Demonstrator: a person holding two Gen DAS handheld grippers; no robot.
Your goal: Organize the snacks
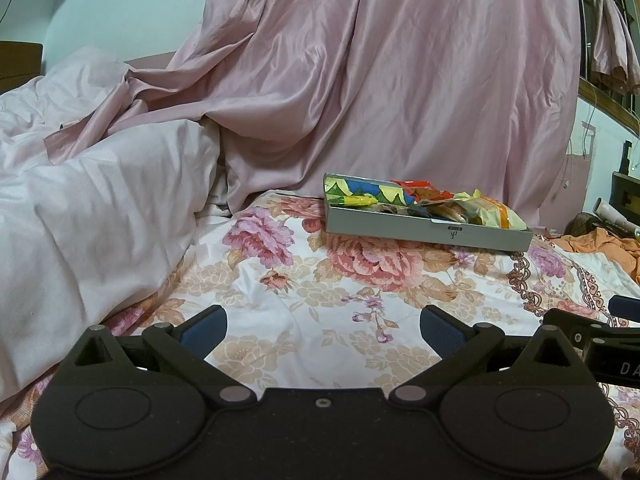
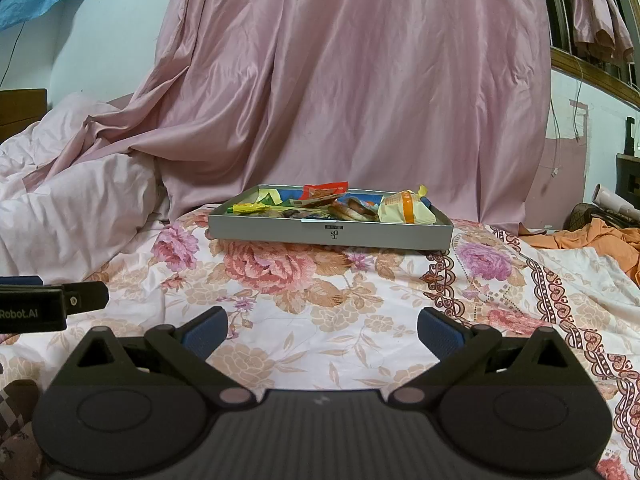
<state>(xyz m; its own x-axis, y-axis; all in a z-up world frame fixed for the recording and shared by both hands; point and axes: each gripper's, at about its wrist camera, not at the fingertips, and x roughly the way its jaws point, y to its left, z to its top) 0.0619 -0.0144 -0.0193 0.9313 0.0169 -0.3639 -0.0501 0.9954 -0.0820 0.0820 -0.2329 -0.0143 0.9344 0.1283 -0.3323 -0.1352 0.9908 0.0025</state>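
Observation:
A shallow grey box point(image 2: 280, 235) sits on the floral bedspread ahead of both grippers; it also shows in the left wrist view point(image 1: 384, 229). It holds several wrapped snacks: a yellow-orange packet point(image 2: 404, 210), a red packet point(image 2: 322, 192), a yellow stick pack point(image 2: 250, 209) and brown pastries point(image 2: 352, 210). My left gripper point(image 1: 323, 332) is open and empty, low over the bedspread, well short of the box. My right gripper point(image 2: 322, 332) is open and empty too, facing the box's front wall.
A pink satin curtain point(image 2: 340, 80) hangs right behind the box. A rumpled pale quilt point(image 1: 80, 208) lies at the left. Orange cloth point(image 2: 592, 240) and clutter lie at the right edge of the bed. The floral bedspread point(image 2: 320, 288) stretches between grippers and box.

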